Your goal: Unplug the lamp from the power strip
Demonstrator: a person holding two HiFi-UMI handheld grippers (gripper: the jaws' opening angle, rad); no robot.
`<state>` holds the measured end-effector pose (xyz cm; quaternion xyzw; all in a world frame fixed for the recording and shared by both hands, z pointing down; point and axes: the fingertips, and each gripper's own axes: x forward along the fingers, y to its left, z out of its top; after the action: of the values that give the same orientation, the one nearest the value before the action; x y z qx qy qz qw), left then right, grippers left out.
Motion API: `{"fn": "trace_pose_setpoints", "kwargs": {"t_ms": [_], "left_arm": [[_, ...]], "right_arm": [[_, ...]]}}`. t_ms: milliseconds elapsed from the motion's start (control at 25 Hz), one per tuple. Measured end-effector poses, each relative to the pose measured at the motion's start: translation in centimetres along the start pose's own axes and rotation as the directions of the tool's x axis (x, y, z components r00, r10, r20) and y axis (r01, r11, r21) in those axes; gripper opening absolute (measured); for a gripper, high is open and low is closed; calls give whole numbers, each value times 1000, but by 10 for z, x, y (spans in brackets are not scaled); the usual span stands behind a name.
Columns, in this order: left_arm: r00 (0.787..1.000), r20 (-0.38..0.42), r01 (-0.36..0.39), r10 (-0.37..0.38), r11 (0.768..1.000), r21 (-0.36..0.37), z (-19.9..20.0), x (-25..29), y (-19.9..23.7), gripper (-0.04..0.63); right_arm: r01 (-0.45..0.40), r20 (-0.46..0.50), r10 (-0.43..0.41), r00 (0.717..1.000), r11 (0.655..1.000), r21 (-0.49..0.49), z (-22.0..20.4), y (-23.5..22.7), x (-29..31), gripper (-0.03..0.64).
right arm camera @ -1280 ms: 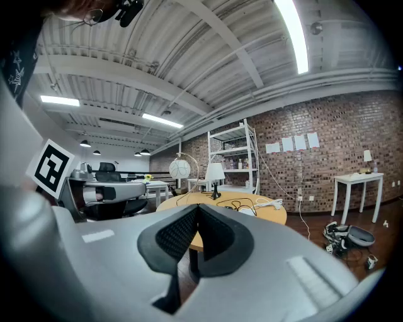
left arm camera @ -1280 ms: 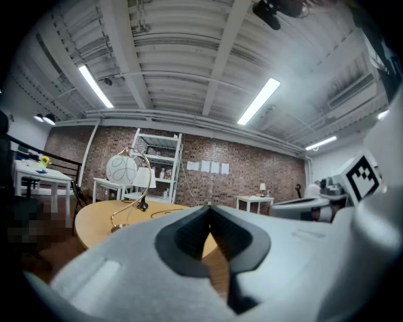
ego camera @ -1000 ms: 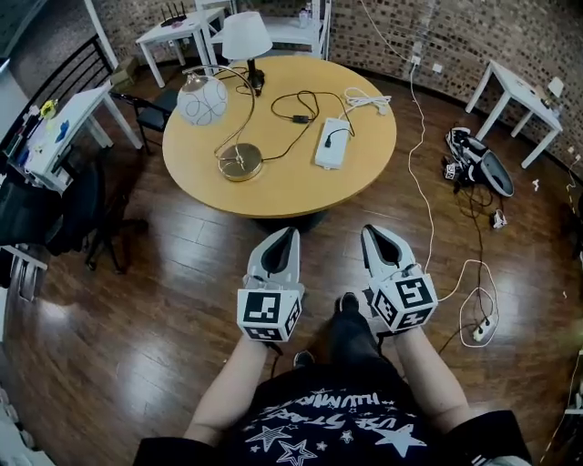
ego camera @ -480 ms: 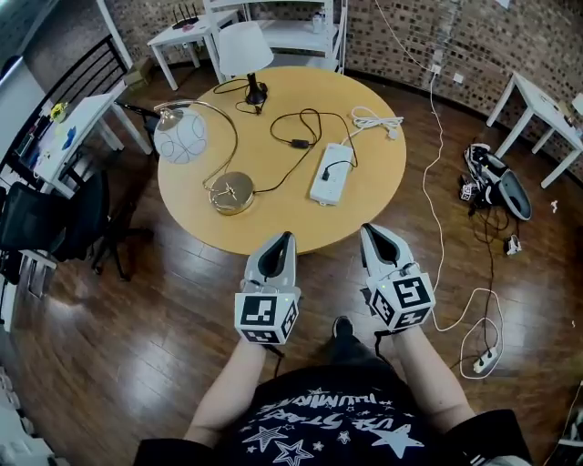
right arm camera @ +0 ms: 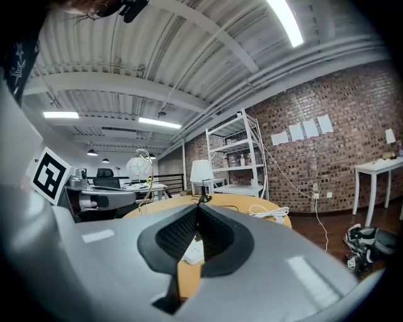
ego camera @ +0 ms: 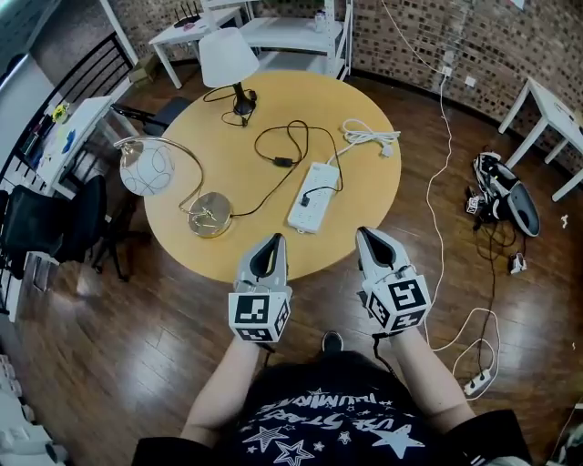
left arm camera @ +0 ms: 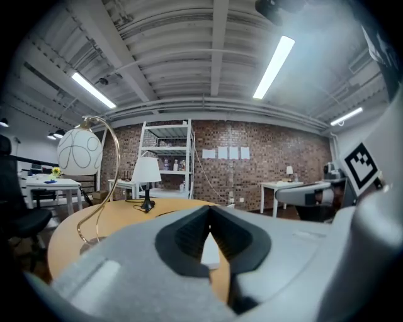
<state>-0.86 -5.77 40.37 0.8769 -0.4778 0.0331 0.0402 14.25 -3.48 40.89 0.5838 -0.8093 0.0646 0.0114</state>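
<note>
A white power strip (ego camera: pixel 307 198) lies on the round wooden table (ego camera: pixel 364 196), with a black plug (ego camera: pixel 311 192) in it. Its black cord (ego camera: pixel 273 136) loops past an inline switch towards the gold arc lamp's base (ego camera: pixel 209 215); that lamp's globe (ego camera: pixel 146 167) hangs over the table's left edge. A small lamp with a white shade (ego camera: pixel 228 56) stands at the far side. My left gripper (ego camera: pixel 274 239) (left arm camera: pixel 210 207) and right gripper (ego camera: pixel 363 233) (right arm camera: pixel 198 206) are both shut and empty, at the table's near edge, short of the strip (left arm camera: pixel 209 248) (right arm camera: pixel 194 249).
A coiled white cable (ego camera: pixel 368 136) lies right of the strip. White side tables (ego camera: pixel 547 114), a white shelf (ego camera: pixel 301 27) and a black chair (ego camera: pixel 55 218) ring the table. Shoes and gear (ego camera: pixel 506 196), a white wall cord and another strip (ego camera: pixel 478 382) lie on the floor at right.
The person has come closer to the table: it has slid down the head view, and both shut grippers now reach its near edge. The jaws have not changed.
</note>
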Motion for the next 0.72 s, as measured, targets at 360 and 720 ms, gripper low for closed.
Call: {"fn": "trace_pose_setpoints", "kwargs": {"t_ms": [360,720], "left_arm": [[998,-55,-39,39,999,2,-14,29,0,5],[991,-134,14,-17,1000,-23,-46,65,19,5]], "right_arm": [[-62,-28,62,998,998,7,-8,-15,28,9],[-58,-86,57,995,998,-6,-24,-14,65,9]]}}
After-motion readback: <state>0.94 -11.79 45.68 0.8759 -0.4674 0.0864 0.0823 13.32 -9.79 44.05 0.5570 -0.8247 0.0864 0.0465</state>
